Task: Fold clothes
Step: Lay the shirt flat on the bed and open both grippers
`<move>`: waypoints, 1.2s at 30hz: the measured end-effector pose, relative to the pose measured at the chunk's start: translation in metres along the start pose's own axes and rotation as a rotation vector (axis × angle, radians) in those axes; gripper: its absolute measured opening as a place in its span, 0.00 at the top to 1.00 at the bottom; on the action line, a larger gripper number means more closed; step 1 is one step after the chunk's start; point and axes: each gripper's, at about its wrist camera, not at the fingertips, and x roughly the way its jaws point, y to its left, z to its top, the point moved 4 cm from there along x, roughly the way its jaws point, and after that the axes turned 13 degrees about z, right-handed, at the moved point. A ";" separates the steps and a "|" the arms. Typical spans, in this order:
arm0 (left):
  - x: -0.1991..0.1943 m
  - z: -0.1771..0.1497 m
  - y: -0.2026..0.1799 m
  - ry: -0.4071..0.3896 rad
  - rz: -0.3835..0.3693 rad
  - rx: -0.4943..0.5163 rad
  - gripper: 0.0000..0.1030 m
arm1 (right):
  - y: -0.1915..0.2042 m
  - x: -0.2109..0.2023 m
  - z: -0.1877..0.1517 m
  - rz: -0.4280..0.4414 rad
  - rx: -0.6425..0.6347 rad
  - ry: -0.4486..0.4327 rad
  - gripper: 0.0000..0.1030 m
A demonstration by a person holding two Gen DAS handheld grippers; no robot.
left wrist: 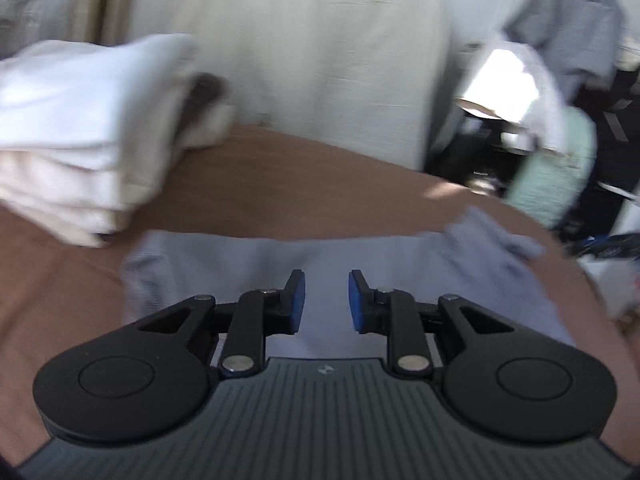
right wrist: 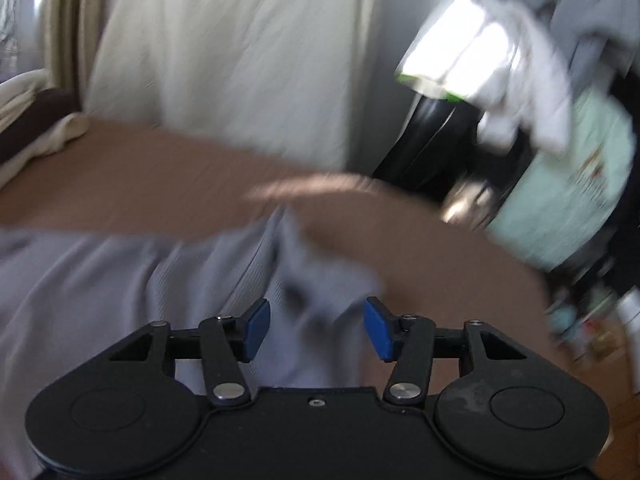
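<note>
I see left claw (left wrist: pixel 326 300) wide, empty | right claw (right wrist: pixel 316 328) wide, empty | lilac shirt (left wrist: pixel 320 256) flat on brown surface (left wrist: pixel 280 184), under both

A brown tabletop (left wrist: pixel 304 184) stands before pale cream curtains (left wrist: pixel 320 40); sunlight strikes white cloth (right wrist: pixel 472 52) draped at right, beside a mint-green bag (right wrist: pixel 560 184) and dark clutter, all blurred.
</note>
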 end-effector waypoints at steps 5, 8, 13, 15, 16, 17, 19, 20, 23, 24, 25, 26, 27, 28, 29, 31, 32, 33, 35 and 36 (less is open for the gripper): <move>0.005 -0.022 -0.043 0.053 -0.158 0.059 0.78 | -0.020 0.004 -0.058 0.123 0.201 0.045 0.43; 0.013 -0.039 -0.058 0.092 -0.229 0.069 0.78 | -0.022 0.009 -0.083 0.154 0.256 0.066 0.43; 0.019 -0.060 -0.091 0.126 -0.290 0.148 0.78 | -0.014 0.016 -0.118 0.206 0.277 0.095 0.50; 0.022 -0.067 -0.102 0.143 -0.312 0.169 0.77 | -0.001 0.020 -0.120 0.187 0.199 0.124 0.99; 0.022 -0.070 -0.107 0.147 -0.322 0.180 0.74 | 0.006 0.020 -0.119 0.156 0.147 0.128 0.99; 0.020 -0.074 -0.112 0.150 -0.332 0.192 0.72 | 0.013 0.018 -0.116 0.135 0.103 0.117 0.99; 0.016 -0.081 -0.122 0.134 -0.354 0.234 0.66 | 0.023 0.005 -0.103 0.130 0.048 0.055 0.99; 0.014 -0.082 -0.126 0.123 -0.364 0.256 0.65 | 0.027 -0.003 -0.094 0.147 0.044 0.020 0.99; 0.005 -0.091 -0.140 0.103 -0.407 0.311 0.55 | 0.037 -0.024 -0.066 0.195 0.033 -0.064 0.99; 0.003 -0.094 -0.144 0.106 -0.423 0.325 0.51 | 0.040 -0.030 -0.057 0.209 0.029 -0.085 0.99; 0.002 -0.098 -0.149 0.112 -0.432 0.338 0.47 | 0.043 -0.035 -0.047 0.221 0.027 -0.107 0.99; 0.001 -0.102 -0.155 0.116 -0.430 0.349 0.45 | 0.046 -0.040 -0.037 0.230 0.026 -0.128 0.99; 0.001 -0.106 -0.160 0.119 -0.425 0.361 0.45 | 0.050 -0.045 -0.027 0.239 0.026 -0.149 0.99; 0.001 -0.107 -0.164 0.116 -0.405 0.363 0.45 | 0.054 -0.050 -0.017 0.235 0.008 -0.172 0.99; 0.000 -0.106 -0.167 0.106 -0.386 0.355 0.45 | 0.061 -0.058 -0.006 0.219 -0.032 -0.204 1.00; -0.001 -0.099 -0.171 0.076 -0.355 0.332 0.42 | 0.076 -0.081 0.026 0.221 -0.107 -0.296 1.00; -0.001 -0.093 -0.173 0.056 -0.343 0.318 0.39 | 0.081 -0.089 0.039 0.250 -0.113 -0.322 1.00; 0.003 -0.095 -0.177 0.063 -0.326 0.335 0.29 | 0.086 -0.094 0.053 0.287 -0.116 -0.337 1.00; 0.011 -0.104 -0.187 0.094 -0.292 0.389 0.21 | 0.097 -0.101 0.077 0.345 -0.141 -0.358 1.00; 0.015 -0.108 -0.192 0.109 -0.274 0.416 0.21 | 0.102 -0.100 0.080 0.346 -0.167 -0.349 1.00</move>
